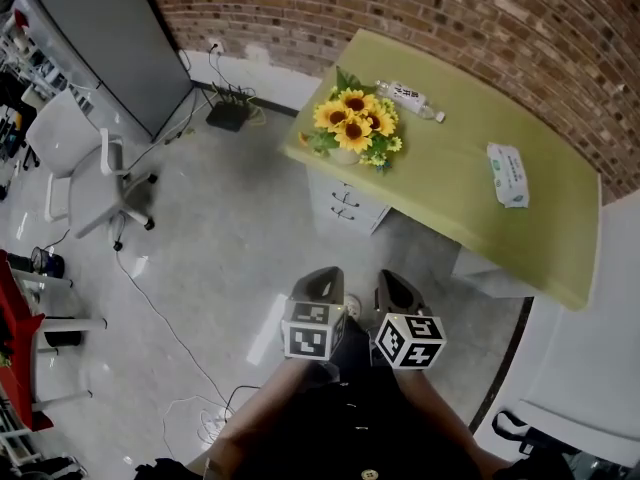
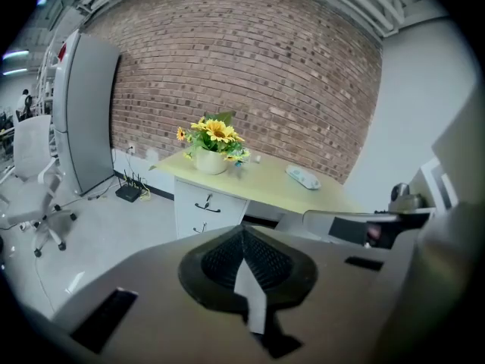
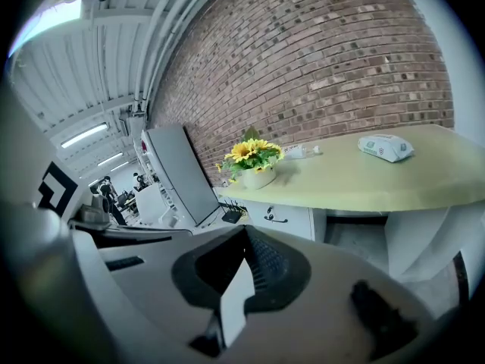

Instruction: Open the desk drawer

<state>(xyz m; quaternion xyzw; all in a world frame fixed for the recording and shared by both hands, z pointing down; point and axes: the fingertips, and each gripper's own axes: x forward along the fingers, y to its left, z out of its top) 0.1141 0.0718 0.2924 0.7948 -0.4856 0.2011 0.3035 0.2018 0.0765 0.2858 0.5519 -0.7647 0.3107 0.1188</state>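
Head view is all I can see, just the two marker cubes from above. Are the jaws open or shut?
Observer: The left gripper has its jaws together, with nothing between them.
Operator: And the right one?
Observer: The right gripper is shut as well, and empty.
Operator: How do the drawers look from the front?
Observer: In the left gripper view the top drawer and the lower drawer are both closed, and neither gripper touches them.
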